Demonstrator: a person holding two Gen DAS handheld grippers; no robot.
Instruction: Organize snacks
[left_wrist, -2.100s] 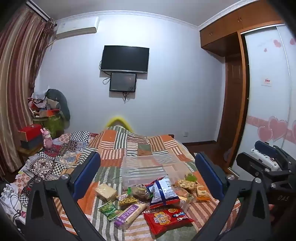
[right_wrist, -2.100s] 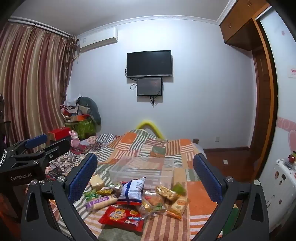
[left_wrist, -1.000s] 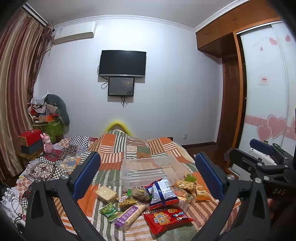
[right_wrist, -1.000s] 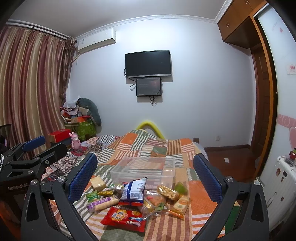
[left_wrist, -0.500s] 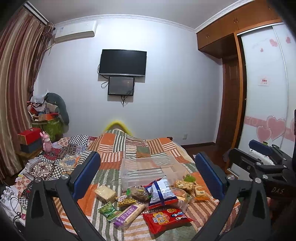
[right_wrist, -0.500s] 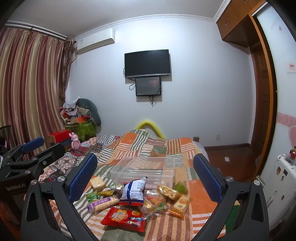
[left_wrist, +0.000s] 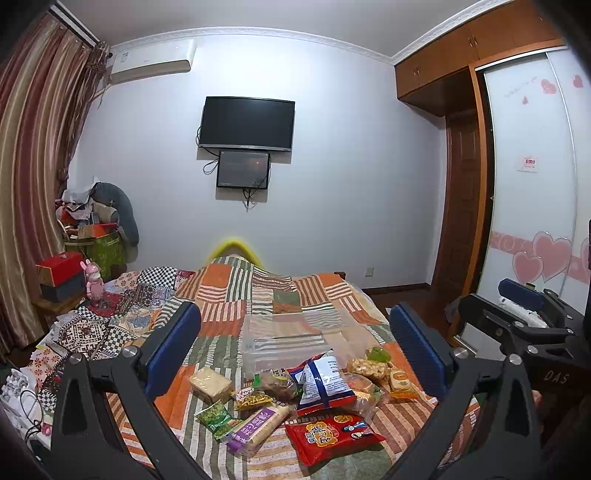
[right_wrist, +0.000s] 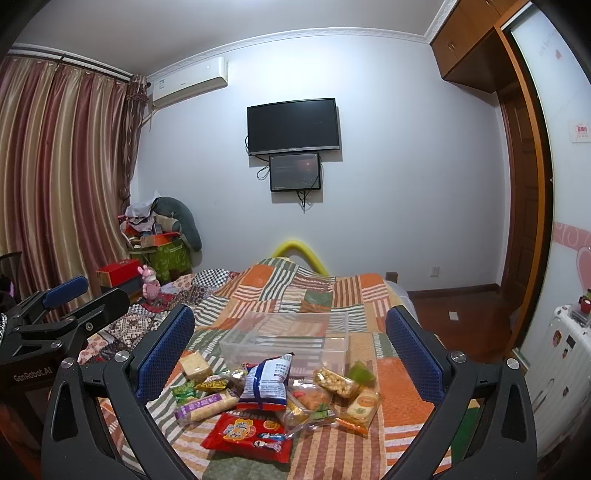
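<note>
- Currently both grippers hover above the near end of the bed (left_wrist: 236, 295), well clear of the snacks, holding nothing.
- Left gripper (left_wrist: 295, 343): fingers spread wide, blue pads (left_wrist: 173, 347) framing the pile.
- Right gripper (right_wrist: 290, 347): fingers also wide apart, same framing from slightly further right.
- Clear plastic bin (right_wrist: 284, 338) sits on the striped patchwork quilt (right_wrist: 295, 291), just behind the snack pile.
- Pile, near side of bin: blue-and-white chip bag (right_wrist: 266, 384) in the middle, leaning toward the bin; red snack packet (right_wrist: 249, 435) nearest front; purple-labelled cracker roll (right_wrist: 207, 404) at front left; green pea packet (left_wrist: 216, 415) beside it; pale wrapped cake block (left_wrist: 210, 384) off to the left.
- Right of the chip bag: clear bag of nuts (right_wrist: 336, 382), small orange-yellow packet (right_wrist: 364, 404).
- Wall-mounted TV (right_wrist: 293, 125) faces the bed.
</note>
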